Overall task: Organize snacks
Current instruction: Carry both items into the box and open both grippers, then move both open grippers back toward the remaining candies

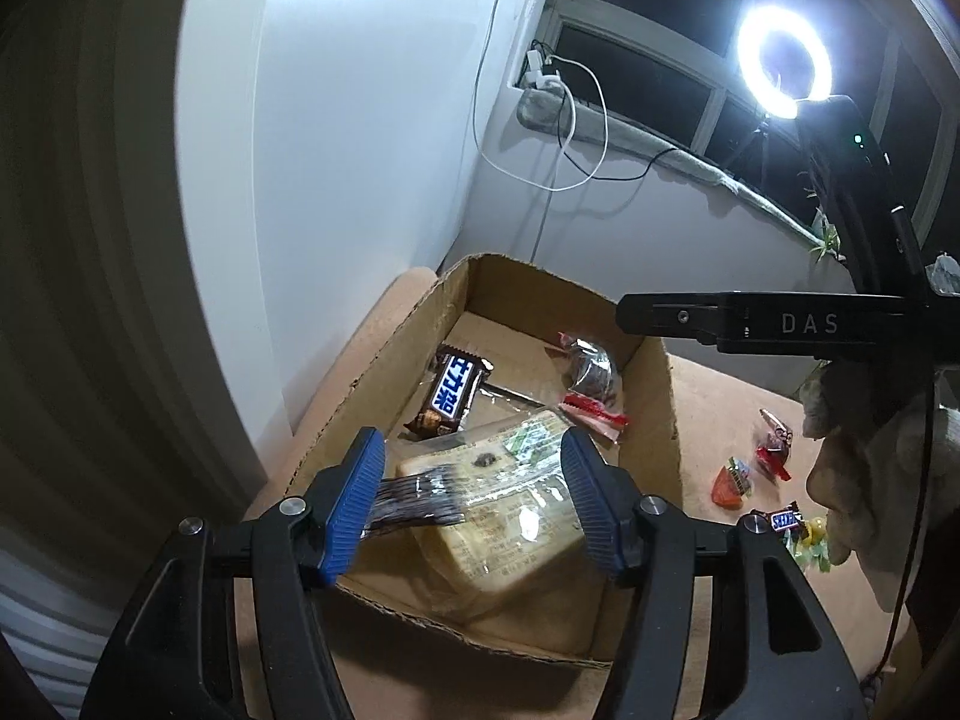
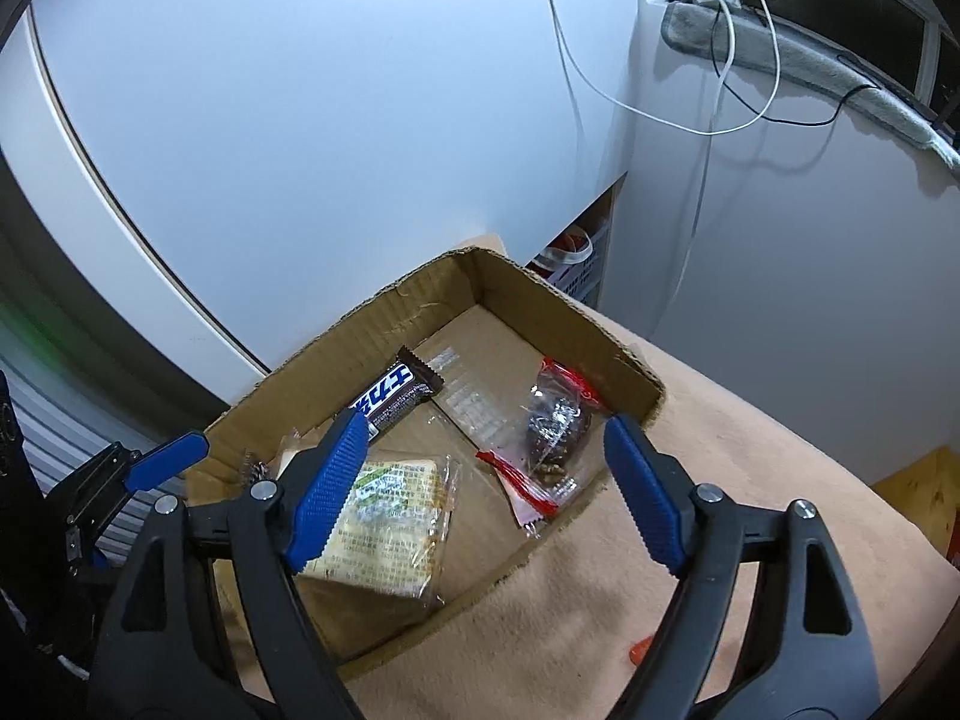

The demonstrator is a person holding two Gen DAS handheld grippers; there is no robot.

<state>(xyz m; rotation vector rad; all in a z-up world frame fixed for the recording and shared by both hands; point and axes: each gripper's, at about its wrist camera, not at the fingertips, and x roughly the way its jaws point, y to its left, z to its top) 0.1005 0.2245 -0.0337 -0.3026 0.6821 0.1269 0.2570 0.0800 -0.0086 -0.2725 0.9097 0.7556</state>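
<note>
An open cardboard box (image 1: 653,420) (image 2: 384,324) stands on a peach cloth. Inside it lie a brown chocolate bar (image 1: 453,399) (image 2: 393,396), a clear bag with red trim (image 1: 591,381) (image 2: 555,432) and a pale wrapped biscuit packet (image 1: 504,534) (image 2: 390,516). My left gripper (image 1: 474,498) is open above the box's near corner; the packet sits between and below its blue pads, and its crimped end looks blurred beside the left pad. My right gripper (image 2: 486,480) hangs open over the box with nothing between its fingers. In the left wrist view its black body (image 1: 780,324) shows at the right.
Several loose candies (image 1: 762,468) and a small chocolate bar (image 1: 786,519) lie on the cloth (image 2: 720,480) right of the box. A gloved hand (image 1: 852,450) is at the right edge. White walls stand close behind the box. A ring light (image 1: 783,60) shines by the window.
</note>
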